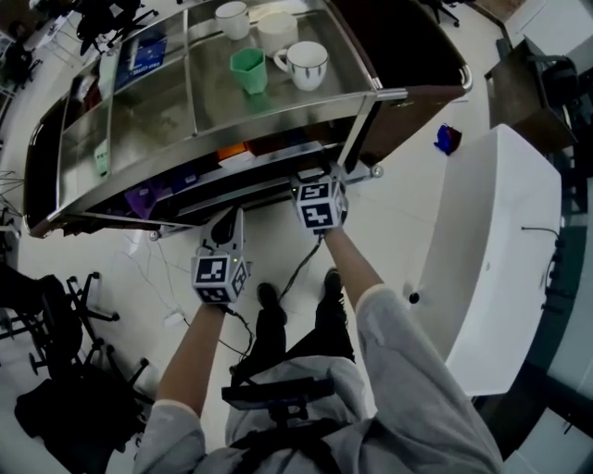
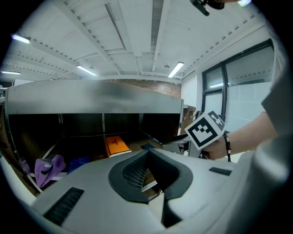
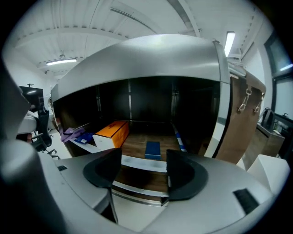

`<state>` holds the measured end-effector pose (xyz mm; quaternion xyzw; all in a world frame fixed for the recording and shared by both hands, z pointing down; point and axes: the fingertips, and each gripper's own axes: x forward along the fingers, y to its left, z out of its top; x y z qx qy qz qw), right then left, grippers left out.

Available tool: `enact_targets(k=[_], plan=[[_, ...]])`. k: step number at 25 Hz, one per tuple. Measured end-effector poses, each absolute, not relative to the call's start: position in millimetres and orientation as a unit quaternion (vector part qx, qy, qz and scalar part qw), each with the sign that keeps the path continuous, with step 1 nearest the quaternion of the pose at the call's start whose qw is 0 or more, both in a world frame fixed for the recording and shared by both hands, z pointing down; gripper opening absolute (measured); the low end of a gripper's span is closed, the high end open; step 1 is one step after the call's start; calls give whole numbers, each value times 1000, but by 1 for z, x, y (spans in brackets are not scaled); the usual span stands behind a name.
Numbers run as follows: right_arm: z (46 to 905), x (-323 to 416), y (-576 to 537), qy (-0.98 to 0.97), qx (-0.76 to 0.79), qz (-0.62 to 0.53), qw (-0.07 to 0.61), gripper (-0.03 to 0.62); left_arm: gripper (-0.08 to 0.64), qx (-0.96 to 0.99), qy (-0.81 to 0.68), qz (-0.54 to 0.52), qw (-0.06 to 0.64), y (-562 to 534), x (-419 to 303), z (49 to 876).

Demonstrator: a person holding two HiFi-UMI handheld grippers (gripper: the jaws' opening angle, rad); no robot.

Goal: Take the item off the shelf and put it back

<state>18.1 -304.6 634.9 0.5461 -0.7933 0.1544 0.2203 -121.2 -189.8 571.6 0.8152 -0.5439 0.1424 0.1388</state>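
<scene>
A steel shelf unit stands in front of me. Its low wooden shelf holds an orange box, a small flat blue box and a purple thing. My right gripper is open at the shelf's front edge with nothing between its pads; the blue box lies straight ahead, apart from it. In the head view the right gripper reaches the shelf's lower front rail. My left gripper hangs back to the left, its jaws shut on nothing, facing the orange box.
On the top shelf stand a green cup, a white mug and two more white cups. A white table is at the right, black chairs at the left. Cables trail over the floor.
</scene>
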Motion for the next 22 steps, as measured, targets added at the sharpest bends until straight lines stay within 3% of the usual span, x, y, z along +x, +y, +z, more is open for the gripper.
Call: enact_targets(k=[5, 22], plan=[[655, 12, -337, -794, 540, 154, 233, 354, 8, 805, -556, 140, 152, -216, -126, 591], [715, 6, -394, -771, 545, 185, 274, 354, 8, 809, -548, 145, 156, -265, -109, 622]])
